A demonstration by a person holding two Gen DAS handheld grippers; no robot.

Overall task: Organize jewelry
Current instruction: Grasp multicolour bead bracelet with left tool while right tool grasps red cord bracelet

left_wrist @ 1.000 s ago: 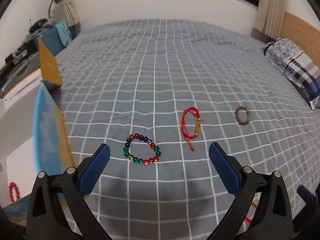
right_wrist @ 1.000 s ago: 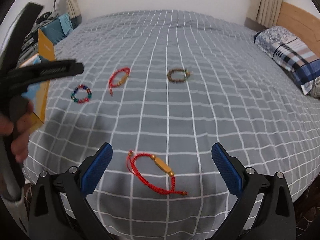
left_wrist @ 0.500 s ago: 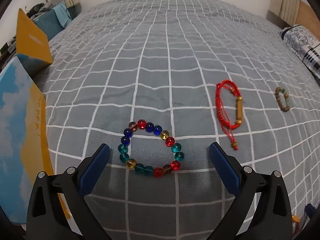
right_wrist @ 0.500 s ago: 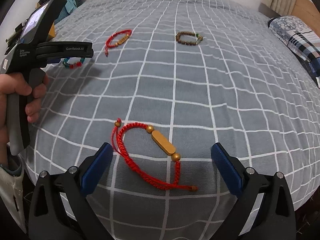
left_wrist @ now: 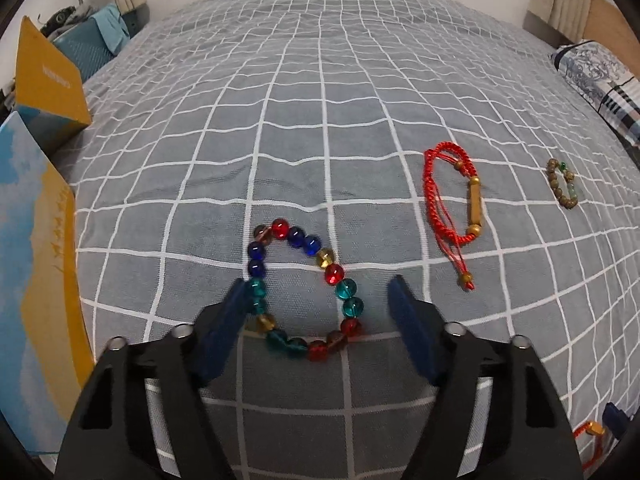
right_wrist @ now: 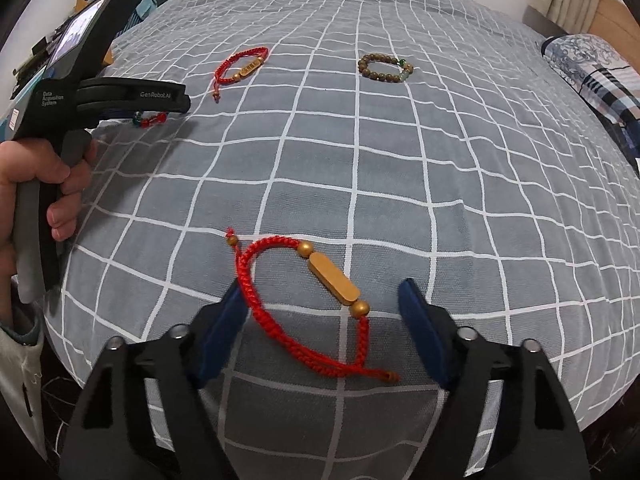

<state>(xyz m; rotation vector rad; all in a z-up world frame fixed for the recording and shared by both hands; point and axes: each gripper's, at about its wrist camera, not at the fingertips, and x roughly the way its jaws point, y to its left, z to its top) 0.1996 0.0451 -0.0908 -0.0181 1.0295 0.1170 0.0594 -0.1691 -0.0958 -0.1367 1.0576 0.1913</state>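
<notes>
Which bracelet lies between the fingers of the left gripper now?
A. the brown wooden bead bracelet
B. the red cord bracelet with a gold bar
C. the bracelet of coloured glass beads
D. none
C: in the left wrist view the coloured glass bead bracelet lies on the bed between the open fingers of the left gripper.

bead bracelet (right_wrist: 150, 119): mostly hidden behind left gripper (right_wrist: 176, 100) | red cord bracelet (left_wrist: 592, 438): cut by lower-right edge | pillow (left_wrist: 600, 84): cropped
</notes>
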